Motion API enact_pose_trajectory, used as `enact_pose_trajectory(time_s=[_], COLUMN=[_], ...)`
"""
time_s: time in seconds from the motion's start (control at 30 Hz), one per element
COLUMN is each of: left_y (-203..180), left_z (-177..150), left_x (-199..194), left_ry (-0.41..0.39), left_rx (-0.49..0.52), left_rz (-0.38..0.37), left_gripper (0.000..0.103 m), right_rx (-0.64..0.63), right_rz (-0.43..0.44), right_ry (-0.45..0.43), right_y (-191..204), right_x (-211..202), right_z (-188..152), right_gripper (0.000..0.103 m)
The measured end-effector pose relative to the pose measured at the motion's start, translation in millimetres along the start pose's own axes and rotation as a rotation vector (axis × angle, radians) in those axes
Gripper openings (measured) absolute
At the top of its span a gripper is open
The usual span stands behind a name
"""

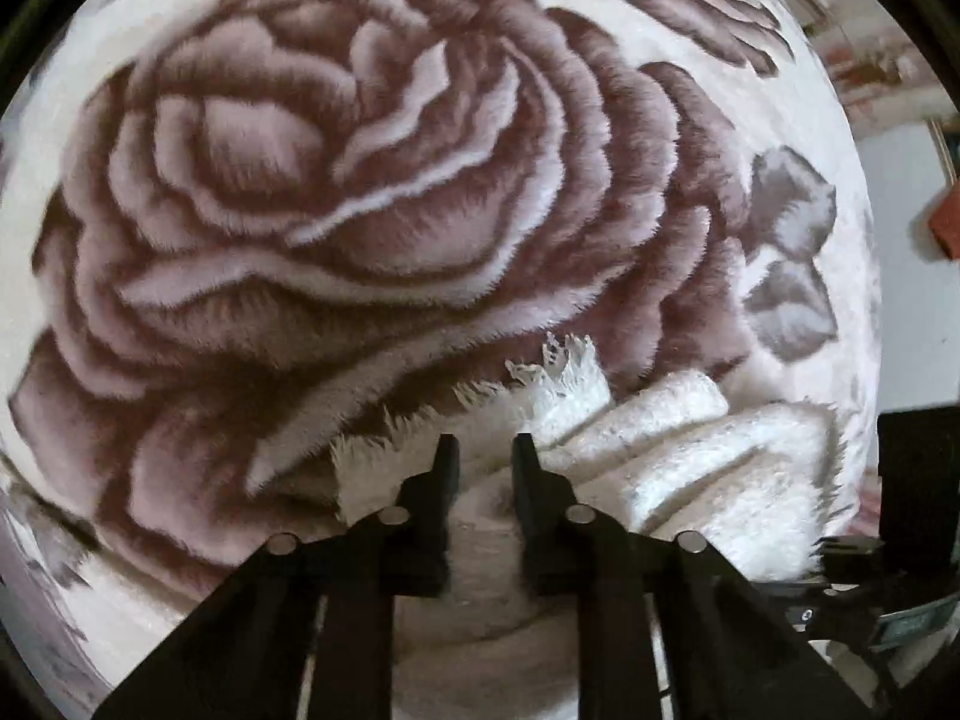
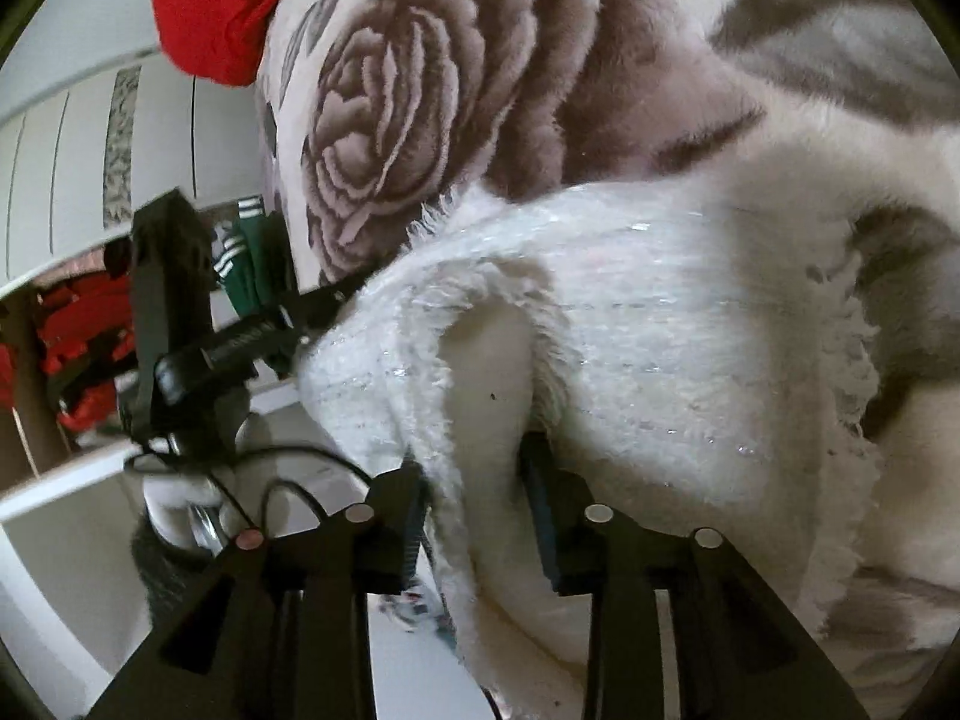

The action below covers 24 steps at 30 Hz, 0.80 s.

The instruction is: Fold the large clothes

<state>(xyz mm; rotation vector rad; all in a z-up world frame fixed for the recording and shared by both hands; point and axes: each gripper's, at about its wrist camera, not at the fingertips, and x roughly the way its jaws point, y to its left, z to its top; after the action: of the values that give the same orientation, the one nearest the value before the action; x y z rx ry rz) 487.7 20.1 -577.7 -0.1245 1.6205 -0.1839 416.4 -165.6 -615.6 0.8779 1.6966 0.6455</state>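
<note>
A fluffy white knitted garment (image 1: 690,456) with a fringed edge lies bunched on a plush blanket printed with large brown roses (image 1: 336,180). My left gripper (image 1: 483,450) is shut on a fold of the white garment, fabric filling the gap between its black fingers. In the right wrist view the same white garment (image 2: 660,348) drapes over the rose blanket (image 2: 408,102). My right gripper (image 2: 474,468) is shut on a thick fold of the garment near an opening. The left gripper's body (image 2: 180,312) shows at the left, its tip against the garment.
A red cloth (image 2: 210,6) lies at the blanket's far edge. A green garment with white stripes (image 2: 246,264) and more red items (image 2: 78,324) are beyond the bed edge. White cabinet panels (image 2: 72,144) stand at the left. The blanket's edge (image 1: 864,276) drops off at right.
</note>
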Motion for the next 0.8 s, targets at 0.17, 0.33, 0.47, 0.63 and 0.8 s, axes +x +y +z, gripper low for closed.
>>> enact_pose_trajectory(time_s=[0.17,0.33,0.47,0.63,0.8], left_y=[8,14,15,15,16], left_z=[-2,-4,-8,-8,-5], left_x=[3,14,18,17,23], left_ry=[-0.034,-0.013,-0.008,-0.014,-0.002], left_rx=[0.021,0.039,0.04,0.032,0.008], left_rz=[0.063,0.045,0.03,-0.001,0.0], left_gripper=[0.012,0.012,0.012,0.013,0.014], right_rx=[-0.031,-0.041,-0.025,0.05,0.088], right_rz=[-0.034,-0.065,-0.099,-0.141,-0.212], right_ry=[-0.014,-0.155,-0.244,-0.307,-0.264], right_y=[10,26,27,3,-27], right_x=[19,-14,-48,-80,-64], right_z=[5,-21,-48,-47,-20], right_gripper=[0.03,0.017,0.015,0.014,0.014])
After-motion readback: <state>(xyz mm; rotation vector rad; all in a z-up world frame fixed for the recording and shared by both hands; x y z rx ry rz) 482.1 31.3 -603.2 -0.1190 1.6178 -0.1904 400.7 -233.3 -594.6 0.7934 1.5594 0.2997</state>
